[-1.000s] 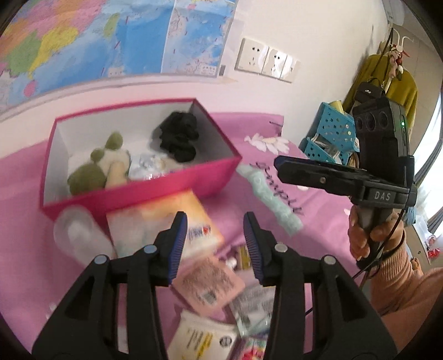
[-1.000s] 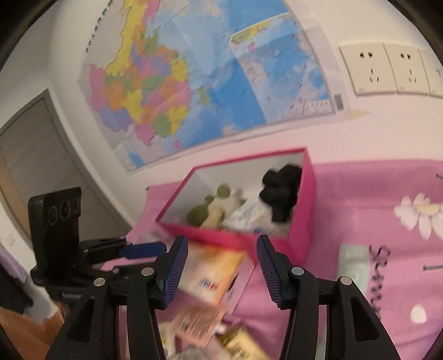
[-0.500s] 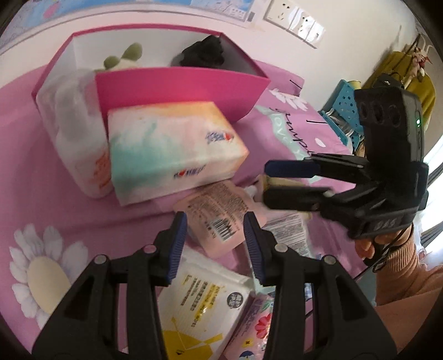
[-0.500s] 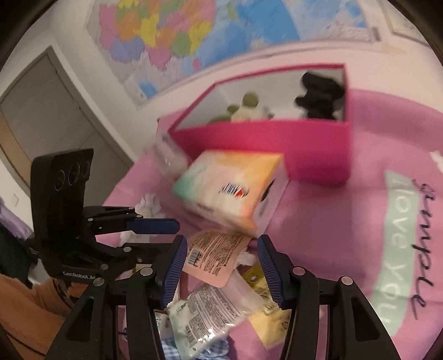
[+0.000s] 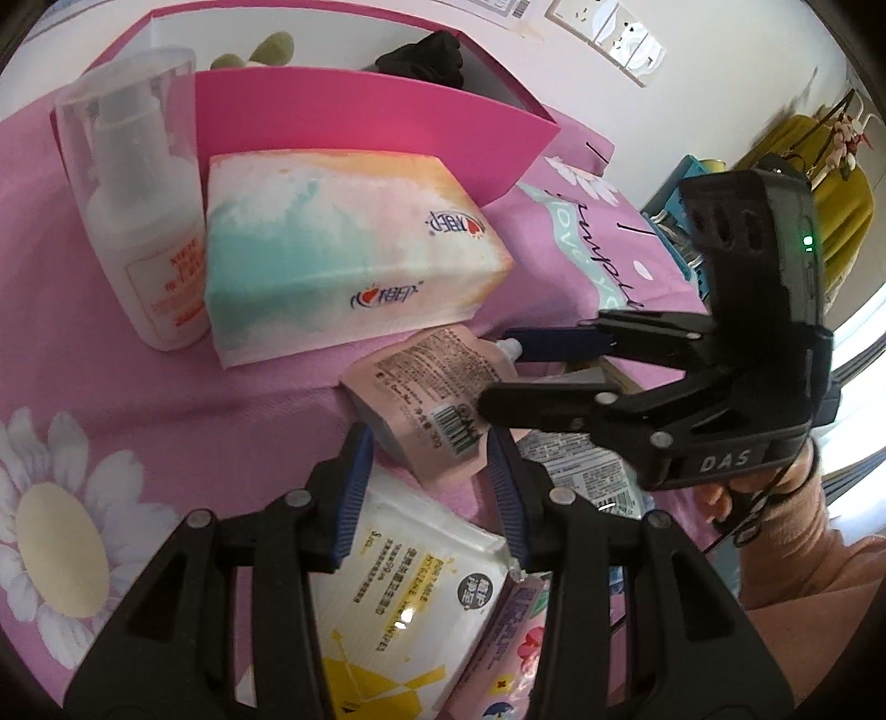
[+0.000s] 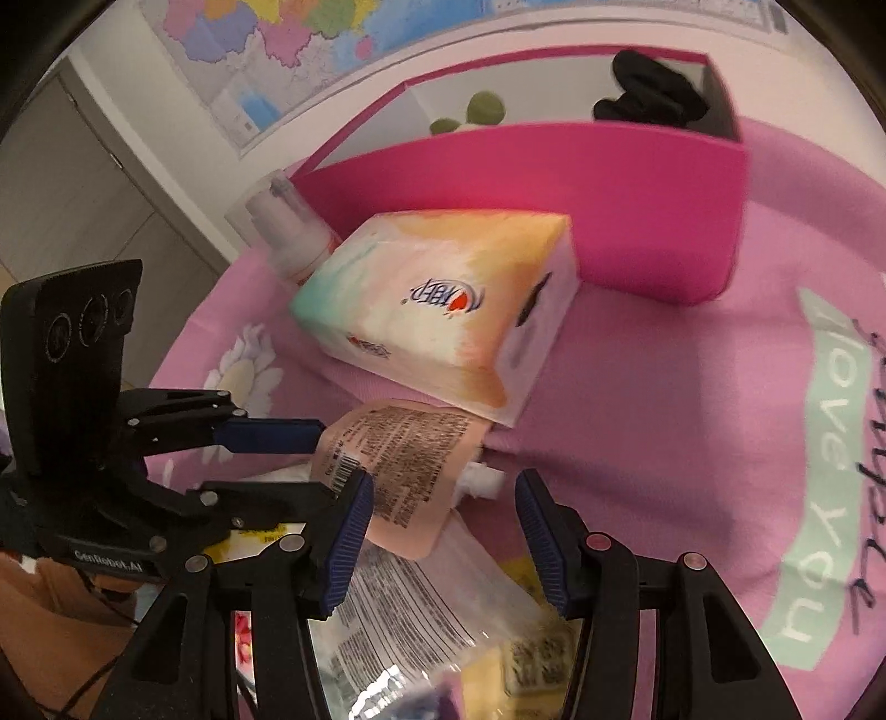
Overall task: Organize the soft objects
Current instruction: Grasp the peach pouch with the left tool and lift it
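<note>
This is a bedroom in somebody's home. The things lie on a bed spread with a pink cover [image 6: 637, 421] printed with white daisies and looping script. A big coloured wall map [image 6: 310, 33] is taped to the white wall behind it, and a row of white wall sockets [image 5: 614, 33] sits beside the map. Off to one side a mustard-yellow garment [image 5: 841, 199] hangs up, with a blue plastic basket [image 5: 673, 188] below it. A plain door [image 6: 83, 183] stands in the far corner. Household toiletries lie scattered on the cover: a tissue pack [image 5: 343, 243], a pump bottle [image 5: 138, 194], and a pink box [image 6: 554, 183].
</note>
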`<state>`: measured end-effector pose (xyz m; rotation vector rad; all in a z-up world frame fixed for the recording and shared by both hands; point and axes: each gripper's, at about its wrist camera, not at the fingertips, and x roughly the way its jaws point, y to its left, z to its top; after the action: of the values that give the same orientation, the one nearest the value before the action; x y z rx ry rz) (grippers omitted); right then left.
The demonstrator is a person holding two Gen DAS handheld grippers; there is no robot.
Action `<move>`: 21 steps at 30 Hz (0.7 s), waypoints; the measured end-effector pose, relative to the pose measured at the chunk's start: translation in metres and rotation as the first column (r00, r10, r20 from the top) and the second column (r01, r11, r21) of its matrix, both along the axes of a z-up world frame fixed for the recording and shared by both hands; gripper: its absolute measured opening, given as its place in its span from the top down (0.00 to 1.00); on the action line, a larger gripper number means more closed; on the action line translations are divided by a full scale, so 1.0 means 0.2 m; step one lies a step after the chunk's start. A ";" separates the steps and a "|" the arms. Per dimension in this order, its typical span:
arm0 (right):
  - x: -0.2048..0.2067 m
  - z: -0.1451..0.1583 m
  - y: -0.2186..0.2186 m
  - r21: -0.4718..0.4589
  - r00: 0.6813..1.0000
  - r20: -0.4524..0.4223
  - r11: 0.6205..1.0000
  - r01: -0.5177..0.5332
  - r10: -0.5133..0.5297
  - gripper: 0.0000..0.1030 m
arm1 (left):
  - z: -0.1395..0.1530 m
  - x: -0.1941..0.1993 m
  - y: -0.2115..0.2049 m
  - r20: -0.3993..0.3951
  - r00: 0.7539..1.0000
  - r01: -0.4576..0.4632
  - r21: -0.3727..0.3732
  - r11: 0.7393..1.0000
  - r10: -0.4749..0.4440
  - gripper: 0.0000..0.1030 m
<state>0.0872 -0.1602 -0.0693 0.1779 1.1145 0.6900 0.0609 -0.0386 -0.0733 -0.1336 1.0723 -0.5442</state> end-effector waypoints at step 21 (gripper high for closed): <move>-0.13 0.05 -0.14 0.174 0.996 0.008 0.981 0.085 -0.088 0.70 | 0.17 -0.14 -0.05 0.077 0.995 0.070 -0.024 0.997 -0.068 0.57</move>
<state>0.0609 -0.1889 -0.0589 0.3668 1.0252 0.7092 0.0321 -0.0479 -0.0401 -0.0993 0.9983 -0.6213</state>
